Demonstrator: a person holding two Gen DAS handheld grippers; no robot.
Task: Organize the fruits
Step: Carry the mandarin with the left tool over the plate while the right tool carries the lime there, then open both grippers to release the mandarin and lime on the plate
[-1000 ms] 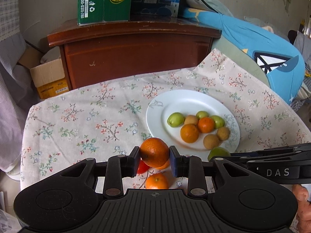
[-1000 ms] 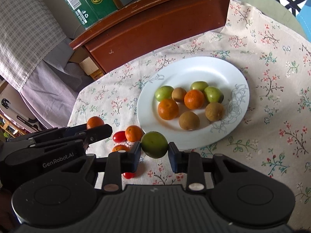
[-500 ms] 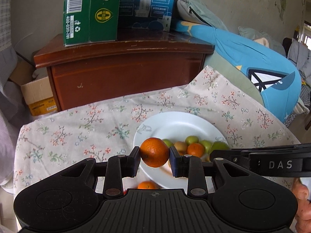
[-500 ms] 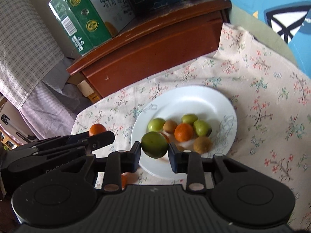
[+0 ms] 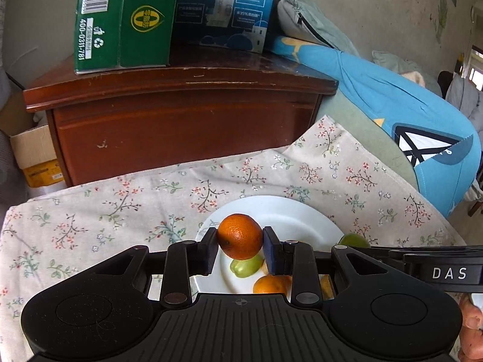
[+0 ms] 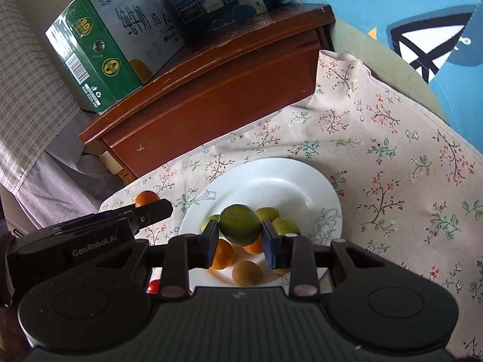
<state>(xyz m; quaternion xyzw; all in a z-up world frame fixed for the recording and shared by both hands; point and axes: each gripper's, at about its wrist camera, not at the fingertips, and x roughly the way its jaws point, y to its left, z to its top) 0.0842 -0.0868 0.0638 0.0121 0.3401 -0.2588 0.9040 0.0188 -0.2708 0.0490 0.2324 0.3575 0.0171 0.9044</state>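
Observation:
My left gripper (image 5: 240,246) is shut on an orange (image 5: 240,236) and holds it above the near left part of the white plate (image 5: 289,214). My right gripper (image 6: 240,238) is shut on a green fruit (image 6: 239,224) and holds it above the fruit pile on the same plate (image 6: 289,181). On the plate lie oranges (image 6: 222,258), small green fruits (image 6: 285,226) and a brown kiwi (image 6: 247,273). The left gripper's orange also shows in the right wrist view (image 6: 145,198). A red tomato (image 6: 153,285) lies on the cloth left of the plate.
A floral cloth (image 5: 90,211) covers the table. Behind it stands a dark wooden cabinet (image 5: 181,114) with a green carton (image 5: 120,21) and a blue box (image 5: 223,9) on top. A blue cushion (image 5: 407,105) lies at the right. A cardboard box (image 5: 33,154) stands at the left.
Both grippers have moved forward over the plate, each still holding its fruit. The plate and table now sit lower in both views.

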